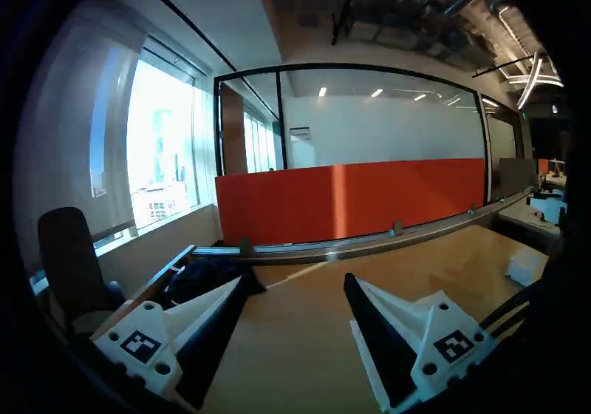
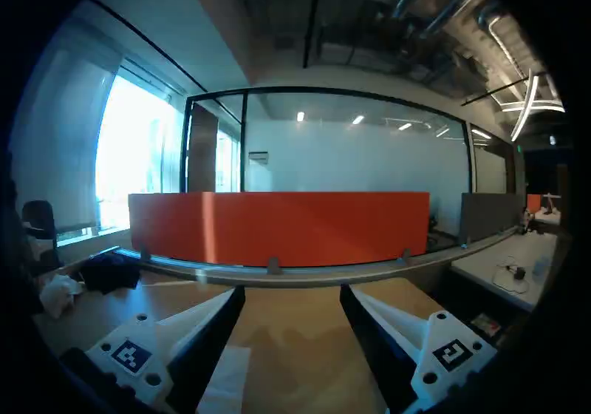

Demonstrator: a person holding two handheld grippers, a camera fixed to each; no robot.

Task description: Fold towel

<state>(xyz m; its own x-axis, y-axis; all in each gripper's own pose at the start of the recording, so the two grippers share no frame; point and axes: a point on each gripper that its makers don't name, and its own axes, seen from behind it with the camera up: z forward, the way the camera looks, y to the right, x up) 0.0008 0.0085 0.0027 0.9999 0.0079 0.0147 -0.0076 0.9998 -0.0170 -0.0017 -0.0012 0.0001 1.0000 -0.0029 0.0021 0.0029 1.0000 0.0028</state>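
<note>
We hold the left gripper [image 1: 294,278] and right gripper [image 2: 292,289] level over the desk [image 1: 310,340], fingers [image 1: 399,325] spread wide and empty; the towel [image 2: 225,381] lies just below the right pair.

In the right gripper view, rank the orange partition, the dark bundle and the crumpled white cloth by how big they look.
1. Orange partition, by far.
2-3. Dark bundle and crumpled white cloth look near alike; too close to rank.
</note>
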